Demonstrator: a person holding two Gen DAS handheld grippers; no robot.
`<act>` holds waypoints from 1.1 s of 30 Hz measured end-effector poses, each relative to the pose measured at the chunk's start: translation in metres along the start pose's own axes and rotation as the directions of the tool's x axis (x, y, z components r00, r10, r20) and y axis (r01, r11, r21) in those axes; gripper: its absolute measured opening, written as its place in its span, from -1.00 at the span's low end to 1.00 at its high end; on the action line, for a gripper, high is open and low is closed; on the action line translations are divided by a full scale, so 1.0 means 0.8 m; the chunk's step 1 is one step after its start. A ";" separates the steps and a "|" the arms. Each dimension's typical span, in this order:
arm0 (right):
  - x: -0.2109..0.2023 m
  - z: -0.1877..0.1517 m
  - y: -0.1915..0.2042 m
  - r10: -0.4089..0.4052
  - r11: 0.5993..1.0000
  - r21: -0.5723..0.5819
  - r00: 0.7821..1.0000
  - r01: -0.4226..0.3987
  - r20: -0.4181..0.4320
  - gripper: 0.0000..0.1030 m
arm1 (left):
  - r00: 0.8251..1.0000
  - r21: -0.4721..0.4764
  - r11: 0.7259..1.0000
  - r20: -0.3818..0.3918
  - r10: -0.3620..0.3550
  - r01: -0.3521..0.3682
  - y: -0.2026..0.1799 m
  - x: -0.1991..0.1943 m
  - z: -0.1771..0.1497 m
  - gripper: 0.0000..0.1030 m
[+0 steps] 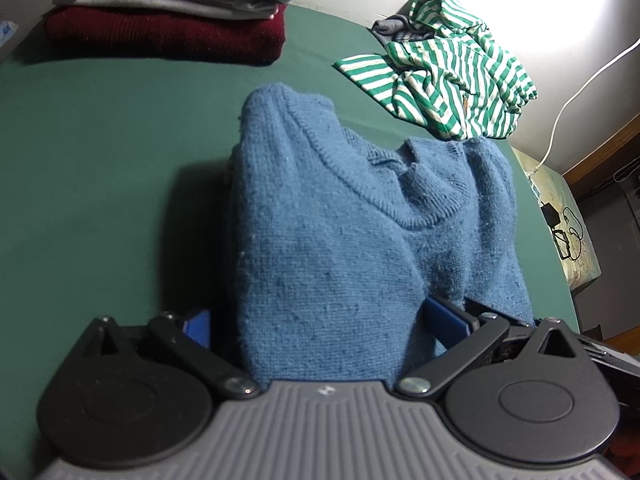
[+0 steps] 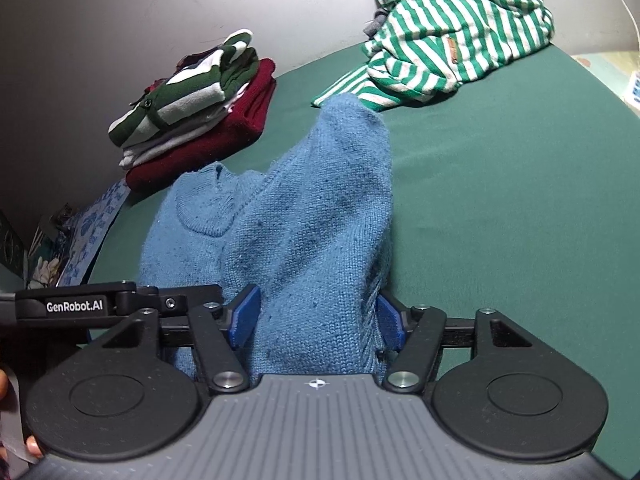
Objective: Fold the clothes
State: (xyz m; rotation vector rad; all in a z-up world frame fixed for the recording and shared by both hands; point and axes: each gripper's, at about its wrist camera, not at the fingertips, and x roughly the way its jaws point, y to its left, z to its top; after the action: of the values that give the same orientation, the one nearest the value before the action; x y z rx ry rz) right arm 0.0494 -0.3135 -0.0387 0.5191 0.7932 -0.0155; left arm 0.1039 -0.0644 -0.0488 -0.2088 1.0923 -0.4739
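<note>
The blue sweater point(image 1: 360, 216) lies folded on the green sheet point(image 1: 100, 160), with its near edge reaching into both grippers. In the left wrist view the left gripper point(image 1: 316, 324) has its blue pads far apart; the knit fills most of the gap between them. The pad at 3 o'clock seems to touch the wool, but the pad at 9 o'clock stands clear of it, so the jaws are spread and do not pinch. The fingertips are partly covered by the cloth.

In the right wrist view the right gripper point(image 2: 316, 320) stands wide with a thick fold of the sweater between its pads point(image 2: 244, 316). Both pads lie against the knit; if they really press it, I cannot tell. The lower edge of the sweater is hidden under the gripper body.

At 11 o'clock in this view is a stack of folded clothes point(image 2: 192, 120), the lowest one dark red. At 1 o'clock lies a crumpled green-and-white striped garment point(image 2: 460, 32), cut off by the top edge. A white cable point(image 1: 580, 88) runs at 2 o'clock in the left view.
</note>
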 end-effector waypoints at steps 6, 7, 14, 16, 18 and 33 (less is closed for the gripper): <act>0.000 -0.001 -0.002 0.021 1.000 0.014 1.000 -0.021 0.000 0.26 | 1.000 0.017 1.000 0.008 0.020 -0.020 -0.005 -0.001 -0.001 0.99; -0.001 0.000 0.000 0.025 1.000 -0.002 1.000 -0.025 0.002 0.18 | 1.000 0.023 0.999 0.011 0.027 -0.027 -0.007 -0.001 -0.001 0.99; -0.007 -0.001 0.007 0.022 0.999 -0.051 0.999 -0.021 0.031 -0.03 | 0.998 0.050 0.997 0.028 0.061 -0.062 -0.015 -0.003 -0.001 0.99; -0.007 -0.001 0.009 0.018 0.998 -0.053 0.999 -0.016 0.034 -0.04 | 0.998 0.049 0.997 0.027 0.059 -0.060 -0.014 -0.003 -0.001 0.98; -0.007 -0.001 0.009 0.016 0.999 -0.052 0.999 -0.014 0.035 -0.04 | 0.998 0.049 0.997 0.027 0.059 -0.060 -0.014 -0.003 -0.001 0.96; -0.004 0.001 0.010 0.000 0.999 -0.037 1.000 0.001 0.029 0.08 | 1.000 0.051 0.998 0.009 0.026 -0.026 -0.006 0.000 0.005 0.97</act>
State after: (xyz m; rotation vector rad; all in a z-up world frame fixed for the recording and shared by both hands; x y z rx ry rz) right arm 0.0496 -0.3072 -0.0324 0.4831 0.7641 -0.0088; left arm 0.1066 -0.0685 -0.0450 -0.1511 1.0728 -0.4767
